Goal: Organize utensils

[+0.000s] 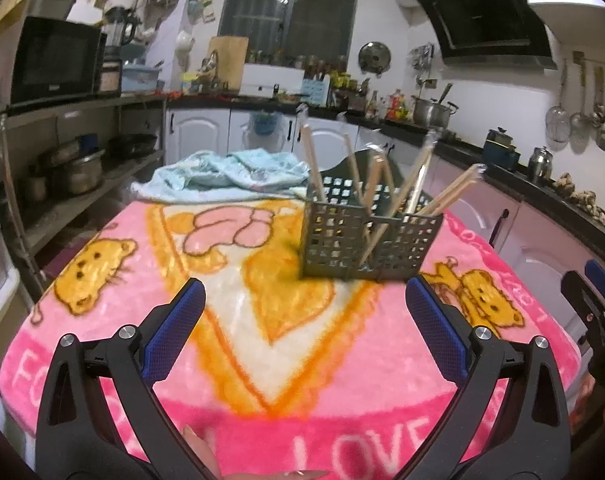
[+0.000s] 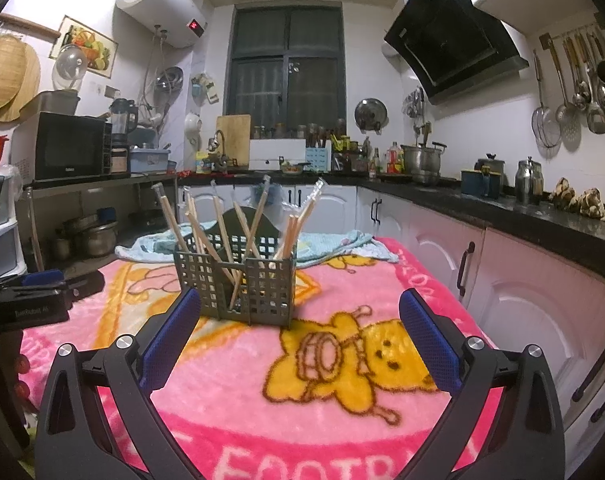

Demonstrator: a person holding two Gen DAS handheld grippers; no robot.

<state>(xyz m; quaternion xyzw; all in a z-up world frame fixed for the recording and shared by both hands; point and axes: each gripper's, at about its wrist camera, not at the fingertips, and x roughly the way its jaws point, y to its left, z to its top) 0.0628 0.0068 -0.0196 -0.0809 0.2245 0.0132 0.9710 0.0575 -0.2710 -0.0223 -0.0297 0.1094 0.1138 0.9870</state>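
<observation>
Chopsticks lean loosely in the green caddy on the blanketed table; our left gripper and right gripper, fingers spread and empty, risk tipping it on soft fabric.

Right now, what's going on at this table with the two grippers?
A person is sorting utensils with a handheld gripper in each hand. The wrapped chopsticks already stand in the grey slotted holder, which sits upright on the pink cartoon blanket with a light blue cloth behind it. The left gripper and right gripper are both open and empty, hovering short of the holder.
</observation>
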